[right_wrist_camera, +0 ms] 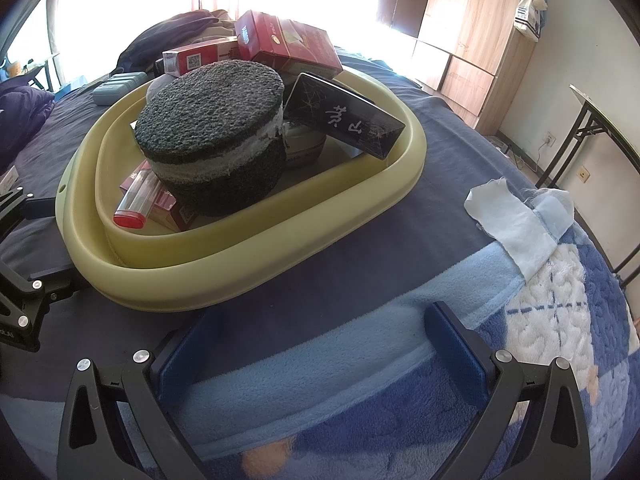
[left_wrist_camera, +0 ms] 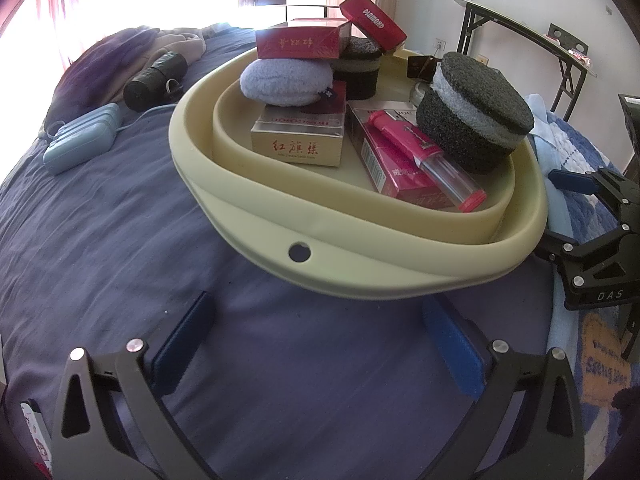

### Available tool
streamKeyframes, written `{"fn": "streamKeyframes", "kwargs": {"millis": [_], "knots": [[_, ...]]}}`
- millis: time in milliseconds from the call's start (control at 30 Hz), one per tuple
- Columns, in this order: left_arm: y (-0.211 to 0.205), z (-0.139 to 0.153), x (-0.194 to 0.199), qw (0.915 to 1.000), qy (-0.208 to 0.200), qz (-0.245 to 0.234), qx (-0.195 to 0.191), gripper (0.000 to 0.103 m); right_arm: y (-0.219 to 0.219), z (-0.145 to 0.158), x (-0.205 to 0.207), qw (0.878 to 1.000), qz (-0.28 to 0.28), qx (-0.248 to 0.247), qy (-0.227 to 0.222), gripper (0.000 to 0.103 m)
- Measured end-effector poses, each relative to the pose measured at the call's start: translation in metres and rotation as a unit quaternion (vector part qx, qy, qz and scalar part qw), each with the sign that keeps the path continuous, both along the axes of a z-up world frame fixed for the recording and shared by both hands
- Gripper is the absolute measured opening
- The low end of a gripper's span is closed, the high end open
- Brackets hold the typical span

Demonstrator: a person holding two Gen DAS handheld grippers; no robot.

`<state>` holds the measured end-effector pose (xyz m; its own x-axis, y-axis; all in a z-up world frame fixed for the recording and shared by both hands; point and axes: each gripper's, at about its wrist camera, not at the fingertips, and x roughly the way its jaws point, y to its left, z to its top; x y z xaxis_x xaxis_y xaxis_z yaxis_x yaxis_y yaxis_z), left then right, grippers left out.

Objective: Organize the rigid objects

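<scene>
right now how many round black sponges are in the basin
2: a big sponge at the right side of the basin, on the pink box, and a small sponge at the back. Others may be hidden.

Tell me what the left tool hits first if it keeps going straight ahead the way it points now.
Most likely the near outer wall of the yellow basin, close to its small round hole. The left tool is open and empty over the purple bedsheet, and nothing shows between it and the basin. Depth is uncertain through the fisheye.

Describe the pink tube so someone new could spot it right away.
Find the yellow basin on the bed. At its near right side, beside the big black sponge, the pink tube lies slanted on a red box. It alone has a clear section ending in a red cap.
</scene>
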<state>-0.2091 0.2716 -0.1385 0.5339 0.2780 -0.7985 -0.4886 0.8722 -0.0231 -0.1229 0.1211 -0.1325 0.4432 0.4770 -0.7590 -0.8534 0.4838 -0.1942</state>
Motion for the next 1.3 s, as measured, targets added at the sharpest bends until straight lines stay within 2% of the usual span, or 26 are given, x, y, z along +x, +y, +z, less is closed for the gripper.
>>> {"fn": "streamKeyframes", "kwargs": {"millis": [633,1300], "knots": [[0.0039,-0.0011,0.0086,1.0,-0.002,0.001,-0.003,0.103,-0.0001,0.0001,0.0,1.0,0.0,0.0,0.0,0.103],[0.0034,0.001,0.001,1.0,-0.001,0.001,-0.001,0.103,-0.0001,0.0001,0.0,1.0,0.0,0.0,0.0,0.103]]}}
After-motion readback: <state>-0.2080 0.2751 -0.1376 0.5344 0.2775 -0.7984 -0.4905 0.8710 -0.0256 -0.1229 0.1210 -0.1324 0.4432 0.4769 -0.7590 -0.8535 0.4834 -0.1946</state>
